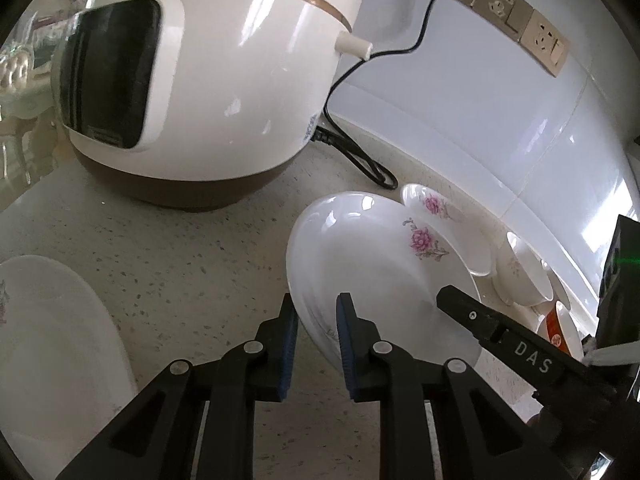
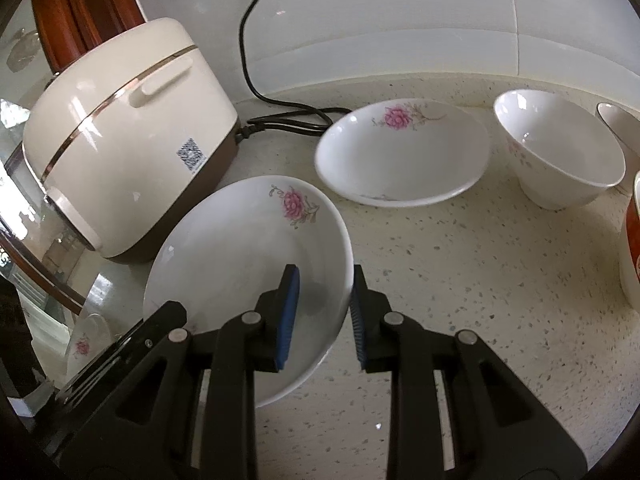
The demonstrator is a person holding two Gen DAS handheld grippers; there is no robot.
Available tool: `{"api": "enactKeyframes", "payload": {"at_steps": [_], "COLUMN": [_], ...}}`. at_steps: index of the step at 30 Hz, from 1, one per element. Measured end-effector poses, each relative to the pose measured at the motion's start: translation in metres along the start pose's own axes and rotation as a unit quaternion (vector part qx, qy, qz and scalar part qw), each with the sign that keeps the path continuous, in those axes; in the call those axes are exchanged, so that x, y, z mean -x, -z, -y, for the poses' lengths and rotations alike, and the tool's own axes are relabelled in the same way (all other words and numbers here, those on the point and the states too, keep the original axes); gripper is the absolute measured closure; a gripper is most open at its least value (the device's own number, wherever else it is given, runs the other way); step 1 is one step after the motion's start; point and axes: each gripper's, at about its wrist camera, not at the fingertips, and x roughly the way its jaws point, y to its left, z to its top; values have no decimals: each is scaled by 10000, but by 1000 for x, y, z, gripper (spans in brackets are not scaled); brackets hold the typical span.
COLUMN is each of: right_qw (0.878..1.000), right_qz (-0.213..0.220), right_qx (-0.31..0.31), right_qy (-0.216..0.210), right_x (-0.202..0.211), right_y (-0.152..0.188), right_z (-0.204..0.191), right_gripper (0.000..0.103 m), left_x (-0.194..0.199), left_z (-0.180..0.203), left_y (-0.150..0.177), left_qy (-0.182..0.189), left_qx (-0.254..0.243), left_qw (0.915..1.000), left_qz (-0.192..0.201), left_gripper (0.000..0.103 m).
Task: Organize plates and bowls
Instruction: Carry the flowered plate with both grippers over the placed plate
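A shallow white plate with a pink flower (image 1: 384, 264) (image 2: 248, 256) is held from both sides over the speckled counter (image 2: 460, 280). My left gripper (image 1: 317, 300) is shut on its left rim, with the blue pads on either side of the edge. My right gripper (image 2: 325, 270) is shut on the opposite rim, one pad inside the plate and one outside. A right finger (image 1: 472, 316) reaches over the plate's far side in the left wrist view. A second flowered plate (image 2: 400, 156) (image 1: 440, 220) lies behind it. A white bowl (image 2: 560, 152) (image 1: 524, 276) stands beside that.
A white and brown rice cooker (image 1: 200, 80) (image 2: 128, 140) stands close on the left, its black cord (image 2: 280, 116) trailing along the tiled wall. Another white plate (image 1: 52, 360) lies at the left. An orange and white cup (image 2: 632, 248) stands at the right edge.
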Motion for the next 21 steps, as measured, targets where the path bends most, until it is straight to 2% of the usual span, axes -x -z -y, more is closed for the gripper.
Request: {"api": "enactKeyframes", "payload": {"at_steps": [11,21], "right_qw": [9994,9953], "right_qz": [97,85], "right_qx": [196,702], "right_qy": [-272,-660], "right_x": [8,17], "right_y": [3,16], "right_z": [-18,-53], "right_gripper": [75,75], "left_x": [28,68], "left_z": [-8,-34], "left_y": [4,15], "left_qy": [-216,-466], "left_qx": [110,324], "left_qw": [9994,9974], "left_qz": [244,435], "left_gripper": [84,84]}}
